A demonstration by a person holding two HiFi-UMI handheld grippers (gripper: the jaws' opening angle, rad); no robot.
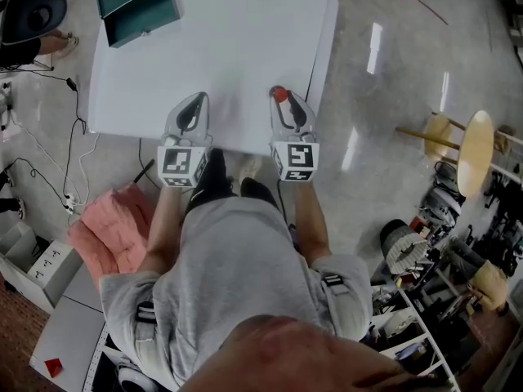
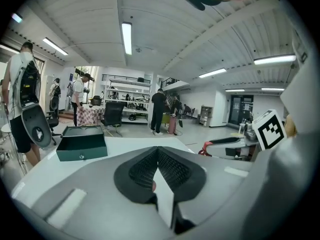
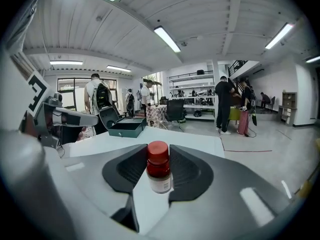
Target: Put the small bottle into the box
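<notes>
White worktop in a busy lab: near its front edge, the right claw is clamping the small bottle by its body, below the red cap. Light, rigid, probably slick. The left claw is hovering alongside, clenched and empty, both pointing forward.

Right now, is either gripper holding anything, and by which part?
The right gripper holds the small bottle upright, with its jaws pressing on the sides of the red cap and the neck. The left gripper is shut on nothing.
</notes>
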